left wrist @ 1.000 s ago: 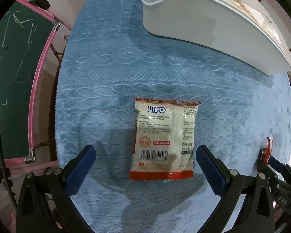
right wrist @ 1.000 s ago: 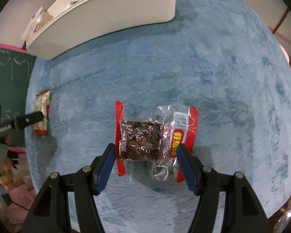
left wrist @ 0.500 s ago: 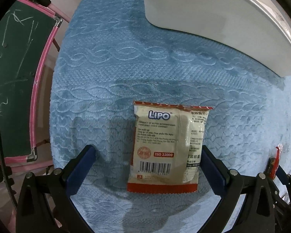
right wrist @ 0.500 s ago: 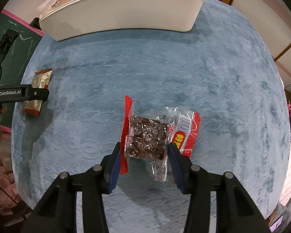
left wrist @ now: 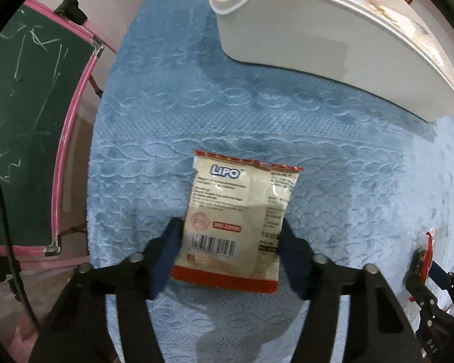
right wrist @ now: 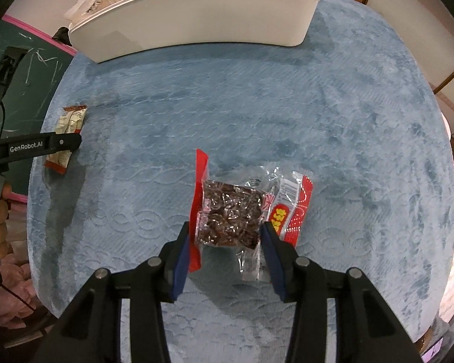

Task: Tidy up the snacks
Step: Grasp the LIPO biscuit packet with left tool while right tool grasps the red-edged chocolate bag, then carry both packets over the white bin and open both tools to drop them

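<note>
My left gripper point(left wrist: 230, 242) is shut on the cream LiPO packet point(left wrist: 236, 208) with red ends, its blue pads pressing both sides near the barcode. The packet also shows in the right wrist view point(right wrist: 66, 139), with the left gripper point(right wrist: 66, 142) over it. My right gripper point(right wrist: 227, 242) is shut on the red and clear packet of dark snacks point(right wrist: 236, 211), lifted slightly off the blue cloth. That packet's edge shows at the right in the left wrist view point(left wrist: 425, 254).
A white bin point(right wrist: 196, 15) holding several snack bags stands at the far edge of the blue textured cloth point(right wrist: 287, 106); it also shows in the left wrist view point(left wrist: 333, 39). A green chalkboard with a pink frame point(left wrist: 30, 121) stands left of the table.
Both grippers have closed from wide open onto their packets. The right wrist view has risen and tilted, so the bin shows more fully.
</note>
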A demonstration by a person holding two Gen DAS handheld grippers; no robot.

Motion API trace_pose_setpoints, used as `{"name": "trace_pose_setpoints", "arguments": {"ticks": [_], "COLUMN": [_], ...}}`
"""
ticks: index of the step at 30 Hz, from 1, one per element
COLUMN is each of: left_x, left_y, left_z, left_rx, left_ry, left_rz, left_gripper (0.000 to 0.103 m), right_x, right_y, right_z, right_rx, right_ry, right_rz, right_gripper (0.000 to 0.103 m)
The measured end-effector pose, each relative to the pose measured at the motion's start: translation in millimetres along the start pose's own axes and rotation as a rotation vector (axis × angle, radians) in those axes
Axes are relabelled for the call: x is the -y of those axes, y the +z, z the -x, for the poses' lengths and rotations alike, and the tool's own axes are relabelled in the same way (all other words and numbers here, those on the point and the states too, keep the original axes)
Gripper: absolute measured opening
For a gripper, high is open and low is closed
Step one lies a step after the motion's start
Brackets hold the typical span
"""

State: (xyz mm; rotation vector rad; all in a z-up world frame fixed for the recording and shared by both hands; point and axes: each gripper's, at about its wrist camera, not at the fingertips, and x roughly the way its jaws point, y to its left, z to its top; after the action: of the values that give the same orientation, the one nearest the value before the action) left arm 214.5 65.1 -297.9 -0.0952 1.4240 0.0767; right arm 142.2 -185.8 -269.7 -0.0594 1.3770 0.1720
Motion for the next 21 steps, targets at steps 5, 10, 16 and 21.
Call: {"name": "trace_pose_setpoints", "arguments": {"ticks": [5,10,16,21], "left_x": [-1.4,11.8,39.7,62.0], "left_y": [-7.4,-22.2,-33.7,-25.6], "left_z": [10.9,33.2,65.8,107.0], "left_rx": [0.007,0.041,0.076,0.158], "left_ry": [-0.017,-0.064,-0.143,-0.178], "left_rz": [0.031,0.028,0.005,-0.038], "left_gripper": [0.048,0.047,0.046,0.046], "right_x": [3.3,3.9,4.9,8.4], "right_y": [1.0,5.9,17.1,37.8], "right_z": [3.4,10.3,32.6,71.5], "right_rx": [0.003,0.018,0.074,0.171], "right_ry": [0.016,0.041,0.071,0.091], "right_rz": [-0.005,-0.006,-0.01,-0.003], "right_gripper": [0.044,0.043,0.041,0.041]}}
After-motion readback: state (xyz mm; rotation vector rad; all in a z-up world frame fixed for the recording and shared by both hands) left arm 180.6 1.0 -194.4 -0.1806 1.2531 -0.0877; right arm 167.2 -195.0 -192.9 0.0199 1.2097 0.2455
